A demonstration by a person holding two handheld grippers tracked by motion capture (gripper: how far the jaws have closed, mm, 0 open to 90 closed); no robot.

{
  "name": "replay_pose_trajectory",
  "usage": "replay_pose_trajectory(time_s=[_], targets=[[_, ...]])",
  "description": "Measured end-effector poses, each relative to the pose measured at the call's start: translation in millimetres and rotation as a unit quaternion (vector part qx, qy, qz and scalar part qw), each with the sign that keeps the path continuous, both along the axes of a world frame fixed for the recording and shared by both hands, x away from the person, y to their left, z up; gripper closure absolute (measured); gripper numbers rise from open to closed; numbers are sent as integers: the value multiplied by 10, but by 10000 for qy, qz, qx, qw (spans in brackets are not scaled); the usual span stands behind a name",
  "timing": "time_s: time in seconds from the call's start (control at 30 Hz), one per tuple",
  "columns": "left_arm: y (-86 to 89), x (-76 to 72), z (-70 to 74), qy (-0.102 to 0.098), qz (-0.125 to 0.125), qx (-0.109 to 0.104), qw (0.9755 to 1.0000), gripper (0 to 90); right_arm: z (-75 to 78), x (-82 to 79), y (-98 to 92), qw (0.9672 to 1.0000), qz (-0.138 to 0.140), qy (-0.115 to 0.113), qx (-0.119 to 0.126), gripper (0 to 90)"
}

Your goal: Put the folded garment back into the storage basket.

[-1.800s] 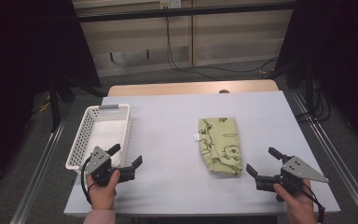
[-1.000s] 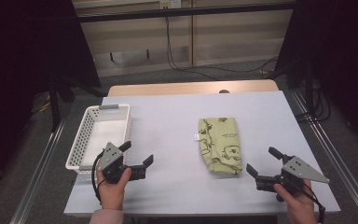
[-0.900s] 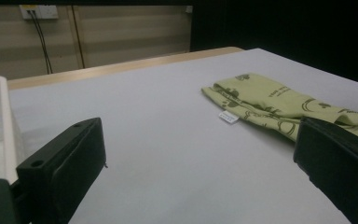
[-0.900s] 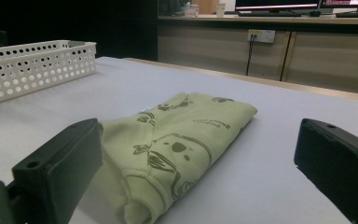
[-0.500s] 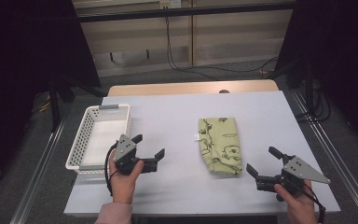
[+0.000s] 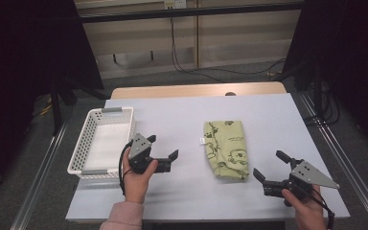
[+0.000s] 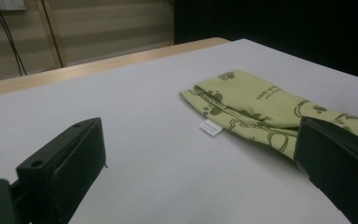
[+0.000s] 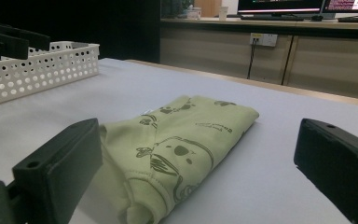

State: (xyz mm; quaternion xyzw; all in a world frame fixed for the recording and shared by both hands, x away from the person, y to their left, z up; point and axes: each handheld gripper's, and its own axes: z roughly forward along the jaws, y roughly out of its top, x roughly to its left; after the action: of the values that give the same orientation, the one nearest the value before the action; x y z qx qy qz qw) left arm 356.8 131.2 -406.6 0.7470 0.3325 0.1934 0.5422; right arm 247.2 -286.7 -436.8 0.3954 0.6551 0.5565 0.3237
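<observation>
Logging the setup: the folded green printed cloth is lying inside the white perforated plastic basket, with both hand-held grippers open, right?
Not quite. The folded green printed cloth lies on the bare grey table, apart from the white perforated plastic basket, as the high view shows. Both hand-held grippers are open.

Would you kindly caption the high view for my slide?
Two open grippers flank a folded green garment beside a white basket.

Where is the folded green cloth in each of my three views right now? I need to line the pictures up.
High view: folded green cloth lies right of centre on the table, between both grippers.
Left gripper view: at right, part behind the right-hand jaw.
Right gripper view: centre, between the jaws.
Shared landmark: its small white tag.
</observation>
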Motion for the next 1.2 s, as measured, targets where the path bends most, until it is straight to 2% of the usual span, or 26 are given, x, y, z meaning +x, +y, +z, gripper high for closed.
replay_pose_trajectory(time_s=[0.23,0.33,0.43,0.5,0.53,0.8,0.83,1.2], targets=[[-50,53,-19,24,-25,37,10000,25,3,-3,2,10000,1,-3,23,7],[-73,73,-22,28,-73,63,9999,25,11,-4,22,9998,-79,10,175,7],[-103,93,-25,35,-112,61,9999,25,11,-4,23,9998,-83,17,167,7],[-130,103,-25,66,-99,58,9999,26,7,-4,4,10000,-1,-6,24,7],[-132,114,-22,43,-131,126,9998,26,7,-5,4,10000,-4,-4,23,7],[-226,162,-14,66,-226,75,9997,26,8,-3,0,10000,10,-29,30,6],[-229,170,-11,45,-240,135,9996,26,8,-3,-2,10000,13,-32,22,6],[-329,230,-27,171,-309,193,9992,28,10,-4,-3,10000,10,-50,2,7]])
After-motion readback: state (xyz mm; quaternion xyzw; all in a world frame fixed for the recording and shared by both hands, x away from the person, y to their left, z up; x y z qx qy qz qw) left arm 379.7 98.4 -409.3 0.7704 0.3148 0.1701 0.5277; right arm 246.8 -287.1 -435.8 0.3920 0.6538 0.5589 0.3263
